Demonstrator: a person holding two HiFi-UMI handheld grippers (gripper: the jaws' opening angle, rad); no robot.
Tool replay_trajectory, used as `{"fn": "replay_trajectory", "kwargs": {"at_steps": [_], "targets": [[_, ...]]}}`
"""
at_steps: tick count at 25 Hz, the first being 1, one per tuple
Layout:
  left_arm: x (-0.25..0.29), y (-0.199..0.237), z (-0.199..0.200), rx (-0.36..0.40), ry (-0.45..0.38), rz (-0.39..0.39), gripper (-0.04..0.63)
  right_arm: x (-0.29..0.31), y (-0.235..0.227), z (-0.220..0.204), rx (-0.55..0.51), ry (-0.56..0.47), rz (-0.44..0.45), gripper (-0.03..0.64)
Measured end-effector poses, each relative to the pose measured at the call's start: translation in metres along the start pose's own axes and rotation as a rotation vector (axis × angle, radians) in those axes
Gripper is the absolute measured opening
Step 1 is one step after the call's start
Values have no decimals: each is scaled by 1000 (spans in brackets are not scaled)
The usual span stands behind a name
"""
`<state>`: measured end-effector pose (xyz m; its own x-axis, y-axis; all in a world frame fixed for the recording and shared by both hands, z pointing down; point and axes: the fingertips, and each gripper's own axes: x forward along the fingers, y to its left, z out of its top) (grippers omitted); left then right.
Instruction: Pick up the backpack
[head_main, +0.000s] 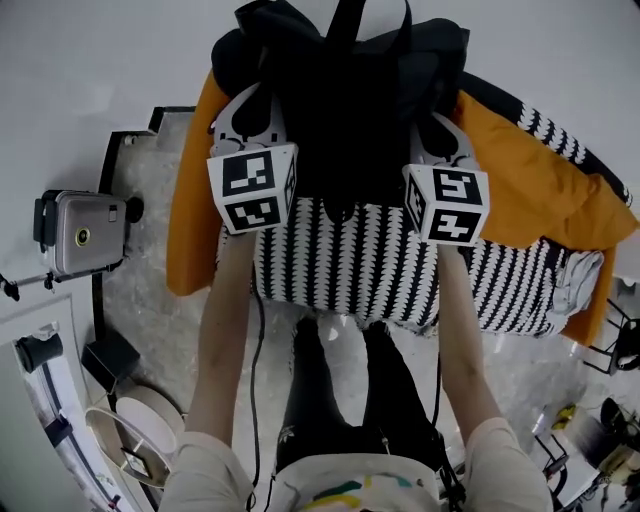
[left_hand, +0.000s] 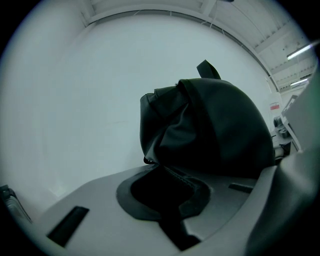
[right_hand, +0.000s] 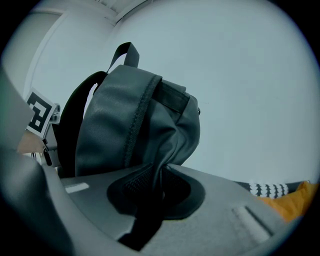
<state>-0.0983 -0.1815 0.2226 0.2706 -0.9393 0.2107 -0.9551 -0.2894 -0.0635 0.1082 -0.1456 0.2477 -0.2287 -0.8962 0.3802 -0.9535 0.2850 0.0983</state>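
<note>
Backpack held by both sides.
Your left gripper and right gripper each pinch a fold of its fabric, so it hangs evenly above the bed.

Orange sheet spread wide, black-and-white patterned cover across its middle. Crumpled grey cloth at cover's right end. Left, on speckled floor: silver camera on stand (lens facing up toward head view). Below it, small black box, then round white hoop. Plain white wall beyond.
</note>
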Motion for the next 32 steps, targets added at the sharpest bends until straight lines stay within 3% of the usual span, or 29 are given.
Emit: {"fn": "replay_trajectory", "kwargs": {"at_steps": [18, 27, 32], "targets": [[-65, 13, 227, 19, -227, 48, 29, -89, -23, 216, -85, -252, -54, 46], [-139, 20, 320, 32, -326, 95, 29, -161, -5, 297, -92, -343, -34, 46], [-186, 7, 350, 47, -359, 96, 29, -211, 2, 317, -91, -386, -37, 48]]}}
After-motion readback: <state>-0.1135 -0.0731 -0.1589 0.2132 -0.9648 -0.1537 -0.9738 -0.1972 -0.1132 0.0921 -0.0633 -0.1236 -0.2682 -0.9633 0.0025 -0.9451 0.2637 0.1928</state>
